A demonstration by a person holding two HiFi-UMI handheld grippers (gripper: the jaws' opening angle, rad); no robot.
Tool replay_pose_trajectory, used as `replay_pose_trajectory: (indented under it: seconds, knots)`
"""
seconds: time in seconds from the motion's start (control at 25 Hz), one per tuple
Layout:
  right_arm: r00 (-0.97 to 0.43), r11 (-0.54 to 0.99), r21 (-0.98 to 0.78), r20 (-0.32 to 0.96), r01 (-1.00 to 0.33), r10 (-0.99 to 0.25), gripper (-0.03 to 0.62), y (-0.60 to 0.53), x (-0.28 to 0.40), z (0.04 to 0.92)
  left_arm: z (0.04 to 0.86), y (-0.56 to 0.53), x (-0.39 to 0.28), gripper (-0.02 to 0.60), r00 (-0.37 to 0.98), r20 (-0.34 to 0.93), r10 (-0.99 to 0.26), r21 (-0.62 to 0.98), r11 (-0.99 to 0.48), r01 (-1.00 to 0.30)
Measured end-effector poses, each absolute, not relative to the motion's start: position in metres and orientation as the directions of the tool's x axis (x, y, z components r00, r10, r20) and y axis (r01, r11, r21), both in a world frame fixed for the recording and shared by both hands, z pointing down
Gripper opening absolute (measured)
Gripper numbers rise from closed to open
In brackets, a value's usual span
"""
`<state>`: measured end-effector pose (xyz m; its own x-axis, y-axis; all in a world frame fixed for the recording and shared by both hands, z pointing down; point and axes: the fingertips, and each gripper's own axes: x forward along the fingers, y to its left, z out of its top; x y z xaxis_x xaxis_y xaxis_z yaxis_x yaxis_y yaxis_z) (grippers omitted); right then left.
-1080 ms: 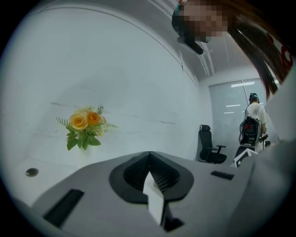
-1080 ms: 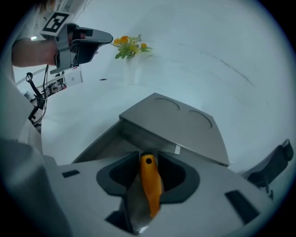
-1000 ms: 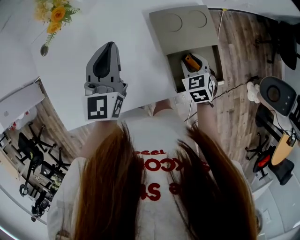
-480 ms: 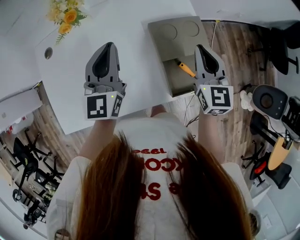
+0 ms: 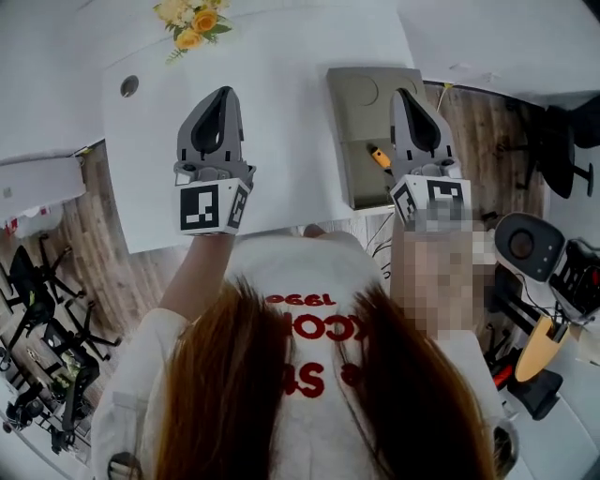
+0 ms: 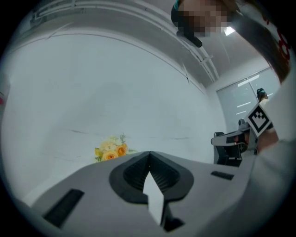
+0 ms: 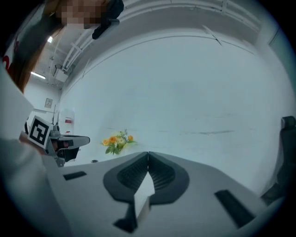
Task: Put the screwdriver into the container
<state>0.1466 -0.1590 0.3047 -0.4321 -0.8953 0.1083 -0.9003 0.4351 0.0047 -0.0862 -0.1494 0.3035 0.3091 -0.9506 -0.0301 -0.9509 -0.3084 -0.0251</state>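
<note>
- While I look down from the head view, my left gripper [image 5: 221, 94] hangs over the white table [image 5: 281, 122] at left of centre. Its jaws are pressed together with nothing between them, and its own view [image 6: 149, 156] shows the ribbed pads meeting at the tip.
- My right gripper [image 5: 406, 96] sits at right of centre, in front of the right side of the grey-beige rectangular container [image 5: 361, 183].
- Those right jaws have just been closing, and in the right gripper view [image 7: 148, 156] they're now pressed together, empty.
- The orange-handled screwdriver [image 5: 380, 157] is already lying in the container's open lower compartment, just left of my right gripper and apart from it. It lies slanted, and its thin dark shaft points to the upper left.
- The container's upper part is a flat panel with two round recesses.
- A bunch of yellow and orange flowers [image 5: 192, 23] stands at the top left of the table, and it shows beyond both sets of jaws too [image 6: 111, 150] [image 7: 118, 140].
</note>
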Motion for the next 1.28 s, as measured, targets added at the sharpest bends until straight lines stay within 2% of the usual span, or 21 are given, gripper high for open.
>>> replay_pose_trajectory:
  seconds: [0.44,0.76,1.28]
  knots:
    - [-0.582,0.582,-0.007,0.013,-0.813,-0.813,0.005,-0.180,0.067,0.278,0.285,-0.130,-0.160,0.008,0.123,-0.081,-0.989,-0.052,-0.119,-0.992]
    - [-0.608,0.608,-0.010,0.021,-0.794,-0.793,0.005,-0.182,0.049,0.276,0.280,-0.127,-0.170,0.008,0.098,-0.101,-0.990,-0.047,-0.094,-0.994]
    - [-0.608,0.608,-0.013,0.023,-0.794,-0.794,0.005,-0.184,0.056,0.276,0.277,-0.128,-0.164,0.008,0.089,-0.115,-0.989,-0.065,-0.082,-0.994]
